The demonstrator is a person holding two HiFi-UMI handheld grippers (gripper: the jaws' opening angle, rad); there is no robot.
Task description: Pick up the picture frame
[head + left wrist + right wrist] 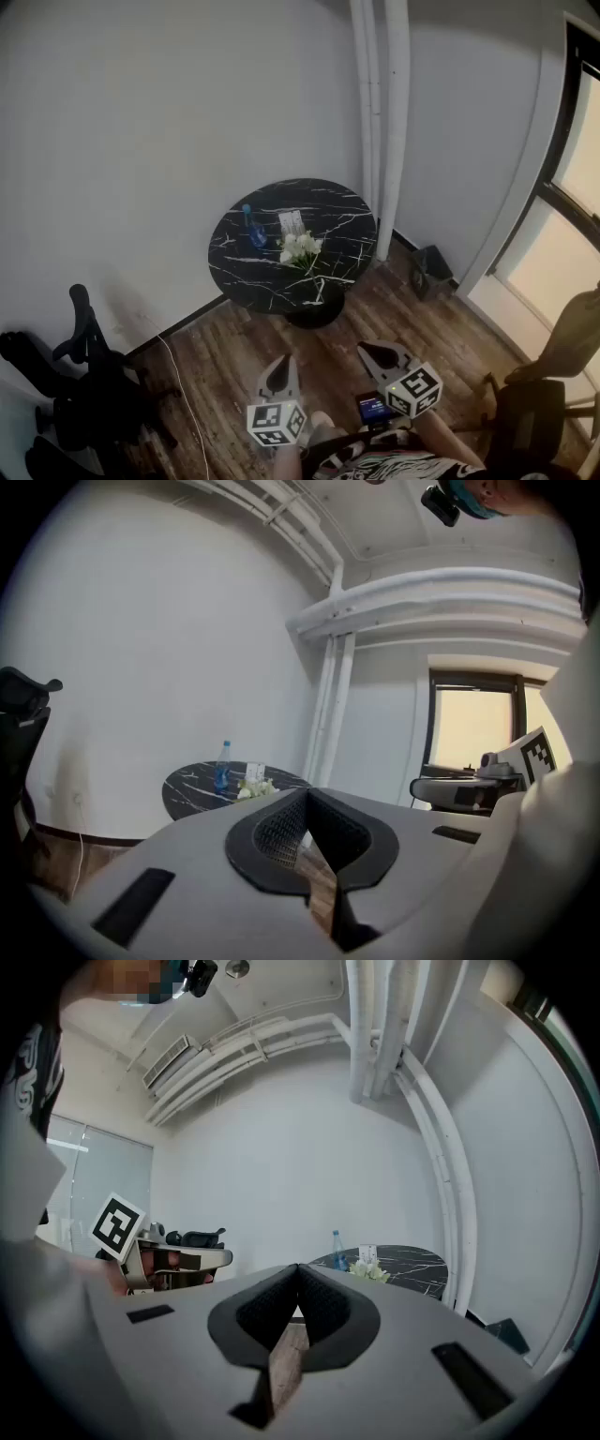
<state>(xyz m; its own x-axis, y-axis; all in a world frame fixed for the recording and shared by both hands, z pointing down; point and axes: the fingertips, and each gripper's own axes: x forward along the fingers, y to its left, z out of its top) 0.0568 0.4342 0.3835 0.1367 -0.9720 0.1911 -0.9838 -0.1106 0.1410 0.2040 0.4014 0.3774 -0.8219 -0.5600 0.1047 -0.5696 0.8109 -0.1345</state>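
Head view / progress: task not yet begun. The picture frame (292,223), judged to be the small white upright item, is seen standing on the round black marble bench (234,267), well apart from both grippers.
Head view / left gripper (281,360): held low, near the body, over the wood floor (234,370). Jaws closed, nothing gripped.
Head view / right gripper (376,351): held beside the left one. Jaws closed, empty.
Head view / left to do: approx. everything, as judged: bench to be approached, jaws to be opened, frame to be gripped and lifted.
Head view / counts: 1 bench, 1 frame, 1 blue bottle (251,228), 1 bunch of white flowers (300,248), 2 grippers, 1 black office chair (80,370), 1 dark bin (431,272) by the wall.
Left gripper view / jaws: seen pressed together, nothing btwn them.
Left gripper view / frame (254,772): found far ahead on the bench (187,782), just right of the bottle (223,766), behind the flowers (255,787).
Left gripper view / counts: 1 bench, 1 bottle, 1 frame, 1 bunch.
Right gripper view / jaws: seen pressed together, nothing held.
Right gripper view / frame (367,1254): found far ahead on the bench (417,1260), right of the bottle (337,1249), behind the flowers (370,1270).
Right gripper view / counts: 1 bench, 1 bottle, 1 frame, 1 bunch.
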